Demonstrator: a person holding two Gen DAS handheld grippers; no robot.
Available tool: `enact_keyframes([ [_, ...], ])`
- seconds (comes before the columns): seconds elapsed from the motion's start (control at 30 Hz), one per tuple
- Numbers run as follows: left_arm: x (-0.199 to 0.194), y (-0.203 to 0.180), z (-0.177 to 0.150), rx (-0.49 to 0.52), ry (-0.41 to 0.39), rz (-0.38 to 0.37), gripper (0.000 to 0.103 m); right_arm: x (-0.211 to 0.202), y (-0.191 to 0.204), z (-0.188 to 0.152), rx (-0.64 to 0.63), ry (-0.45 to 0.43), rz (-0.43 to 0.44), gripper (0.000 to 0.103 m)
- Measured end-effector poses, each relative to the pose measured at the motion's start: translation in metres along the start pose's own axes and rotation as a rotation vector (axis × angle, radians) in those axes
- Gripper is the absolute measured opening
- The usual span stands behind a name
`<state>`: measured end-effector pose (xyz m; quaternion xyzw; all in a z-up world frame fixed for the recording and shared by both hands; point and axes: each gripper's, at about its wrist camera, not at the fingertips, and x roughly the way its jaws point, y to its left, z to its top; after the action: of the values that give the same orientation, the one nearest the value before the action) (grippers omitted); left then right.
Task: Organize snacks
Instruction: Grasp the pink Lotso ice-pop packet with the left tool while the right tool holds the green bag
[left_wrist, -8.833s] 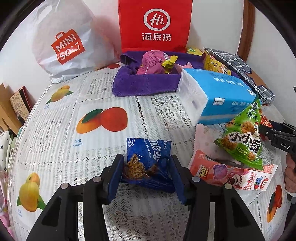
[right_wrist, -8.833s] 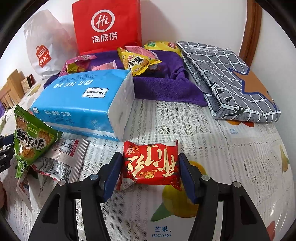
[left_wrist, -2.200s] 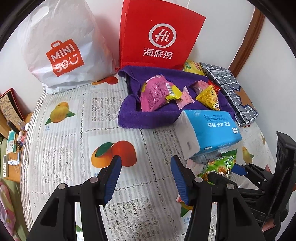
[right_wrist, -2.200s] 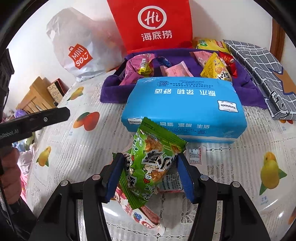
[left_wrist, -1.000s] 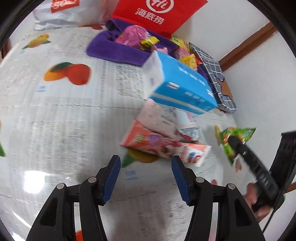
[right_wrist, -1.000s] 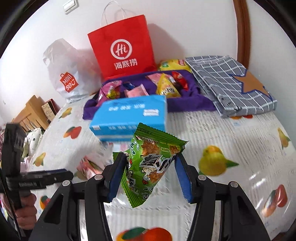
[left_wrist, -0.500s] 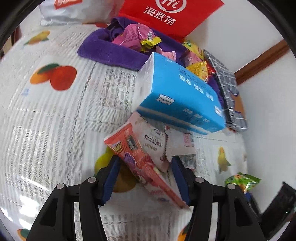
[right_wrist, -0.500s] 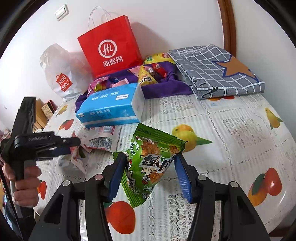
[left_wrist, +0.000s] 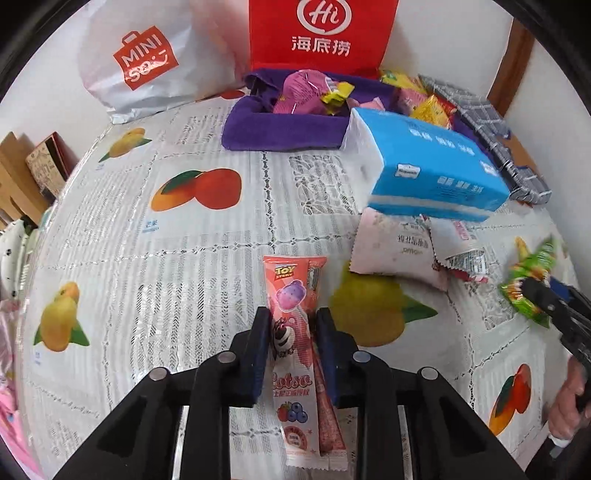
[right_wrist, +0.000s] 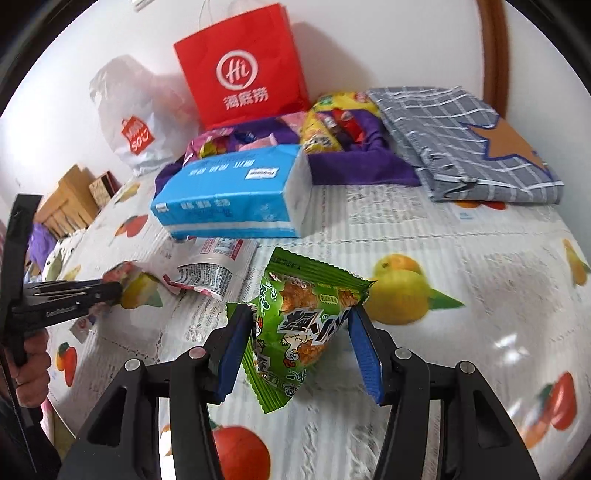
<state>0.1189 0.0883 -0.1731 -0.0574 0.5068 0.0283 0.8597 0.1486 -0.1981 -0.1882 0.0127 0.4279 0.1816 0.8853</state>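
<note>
A long pink Toy Story snack packet (left_wrist: 295, 280) lies on the fruit-print tablecloth (left_wrist: 184, 266). It runs lengthwise between the fingers of my left gripper (left_wrist: 293, 325), whose jaws are closing and whose blue pads press on its sides. My right gripper (right_wrist: 298, 310) is shut on a green snack bag (right_wrist: 314, 280) and holds it just above the table. In the left wrist view that green snack bag (left_wrist: 532, 269) shows at the far right. A purple cloth basket (left_wrist: 284, 129) at the back holds several snacks.
A blue tissue pack (left_wrist: 432, 173) lies in front of the basket, with pale snack packets (left_wrist: 395, 254) beside it. A red paper bag (left_wrist: 321, 33) and a white plastic bag (left_wrist: 147, 62) stand against the wall. A grey checked cloth (right_wrist: 461, 136) lies at the back right.
My left gripper has tilted down over the pink packet and narrowed onto it. The right gripper has sunk toward the table with the green bag still in it.
</note>
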Motion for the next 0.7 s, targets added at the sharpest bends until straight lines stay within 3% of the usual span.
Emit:
enact_keyframes([
  [0.17, 0.003, 0.003, 0.000, 0.020, -0.059, -0.010, 0.022, 0.012, 0.002, 0.008, 0.009, 0.009, 0.014, 0.052],
  [0.4, 0.007, -0.008, -0.004, 0.083, -0.155, 0.043, 0.025, 0.021, 0.000, 0.013, -0.002, -0.012, -0.001, 0.052],
  [0.7, 0.008, -0.004, -0.004, 0.070, -0.156, 0.012, 0.027, 0.030, -0.009, 0.016, 0.067, -0.027, 0.030, 0.053],
])
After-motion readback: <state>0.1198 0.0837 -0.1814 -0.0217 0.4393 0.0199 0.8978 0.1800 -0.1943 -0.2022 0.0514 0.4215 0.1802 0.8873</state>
